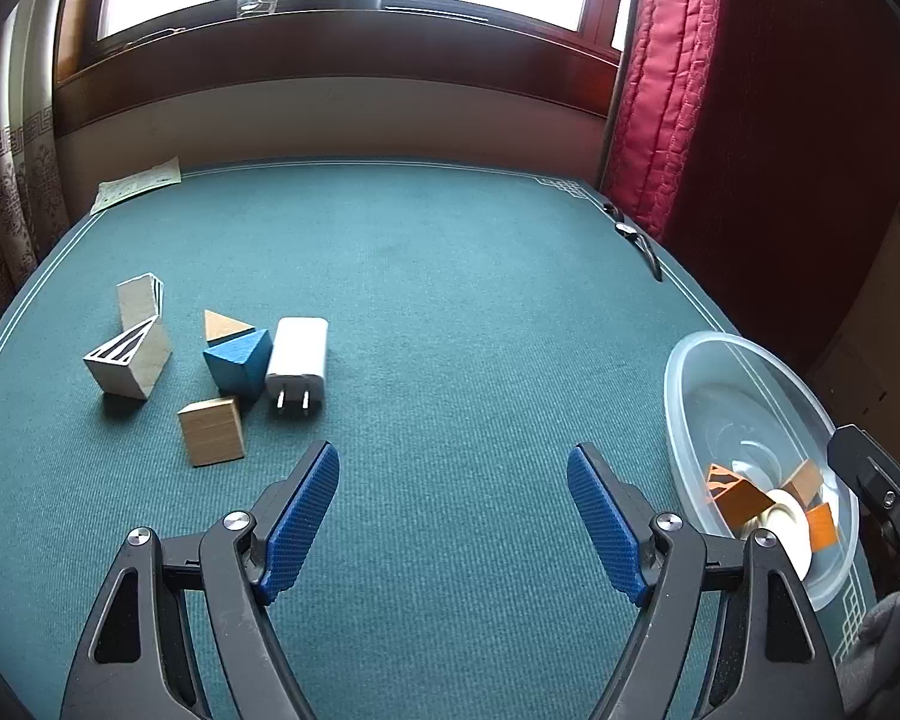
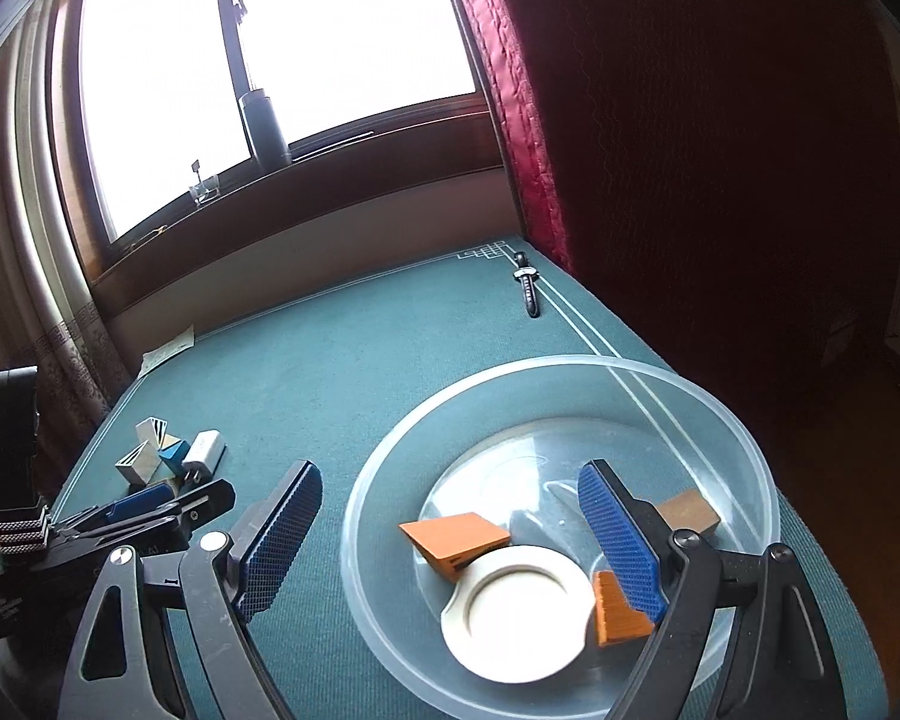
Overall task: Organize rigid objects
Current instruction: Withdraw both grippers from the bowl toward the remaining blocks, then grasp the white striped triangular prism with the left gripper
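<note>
The loose pieces yet to be sorted lie in a cluster on the left part of the green table: a white charger with its prongs toward the camera, a blue wedge touching it, a small tan triangle just behind, a plain wooden block nearest the camera, and two pale striped blocks farther left. Well apart, on the right, the clear plastic bowl already holds two orange blocks, a brown block and a white ring-shaped piece. The left gripper hangs above bare cloth, jaws spread and empty, aimed a little right of the cluster; the right gripper hovers at the bowl's near rim, likewise released, with nothing between its pads. The task looks partly done, and the step in hand seems to be the approach for another pick. Next, the left gripper likely needs to swing left and drop over the wooden block or charger, straddling one piece without nudging its neighbours. A wristwatch lies by the far edge.
</note>
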`<state>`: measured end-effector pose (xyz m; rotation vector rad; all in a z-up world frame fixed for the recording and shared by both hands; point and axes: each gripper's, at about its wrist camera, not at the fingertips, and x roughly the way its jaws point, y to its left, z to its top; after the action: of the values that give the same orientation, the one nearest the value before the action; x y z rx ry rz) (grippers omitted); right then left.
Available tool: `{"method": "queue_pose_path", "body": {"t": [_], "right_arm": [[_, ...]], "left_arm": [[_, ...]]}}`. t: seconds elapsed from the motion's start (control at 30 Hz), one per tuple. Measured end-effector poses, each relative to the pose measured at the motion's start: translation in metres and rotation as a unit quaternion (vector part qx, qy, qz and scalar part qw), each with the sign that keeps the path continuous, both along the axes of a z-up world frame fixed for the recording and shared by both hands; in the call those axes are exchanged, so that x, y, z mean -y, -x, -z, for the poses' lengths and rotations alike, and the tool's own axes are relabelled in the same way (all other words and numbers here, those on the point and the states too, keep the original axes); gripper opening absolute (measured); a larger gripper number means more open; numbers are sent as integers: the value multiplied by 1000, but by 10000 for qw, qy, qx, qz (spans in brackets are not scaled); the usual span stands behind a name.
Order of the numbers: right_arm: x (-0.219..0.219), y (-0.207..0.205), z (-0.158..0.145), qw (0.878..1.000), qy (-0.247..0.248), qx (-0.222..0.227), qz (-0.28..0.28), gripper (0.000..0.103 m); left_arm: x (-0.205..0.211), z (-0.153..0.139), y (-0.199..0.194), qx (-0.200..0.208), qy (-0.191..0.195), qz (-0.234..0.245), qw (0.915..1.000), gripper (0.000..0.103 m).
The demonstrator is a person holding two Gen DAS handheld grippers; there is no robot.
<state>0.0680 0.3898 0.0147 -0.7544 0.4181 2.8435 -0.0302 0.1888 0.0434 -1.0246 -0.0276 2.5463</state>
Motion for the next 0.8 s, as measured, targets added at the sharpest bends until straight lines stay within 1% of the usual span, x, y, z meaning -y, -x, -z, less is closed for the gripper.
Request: {"method": "queue_pose_path", "body": {"t": [0.3, 0.47, 0.57, 0.67, 0.8], "right_arm": [[39, 20, -2, 9989, 39, -131, -456, 90], [65, 30, 2, 9965, 16, -231, -802, 97], [81, 35, 4, 9946, -86, -244, -1002, 99], [94, 41, 8, 9932, -133, -150, -1145, 99], [103, 51, 15, 9920, -28, 66, -1261, 99]], "left_arm": [[42, -2, 11, -41, -27, -490, 9988, 80], [69, -2, 19, -109, 23, -789, 9968, 80], [87, -2, 25, -127, 35, -1000, 9949, 80], [109, -2, 33, -116, 49, -1268, 9919, 80], [136, -3, 43, -114, 103, -1638, 9864, 80]]}}
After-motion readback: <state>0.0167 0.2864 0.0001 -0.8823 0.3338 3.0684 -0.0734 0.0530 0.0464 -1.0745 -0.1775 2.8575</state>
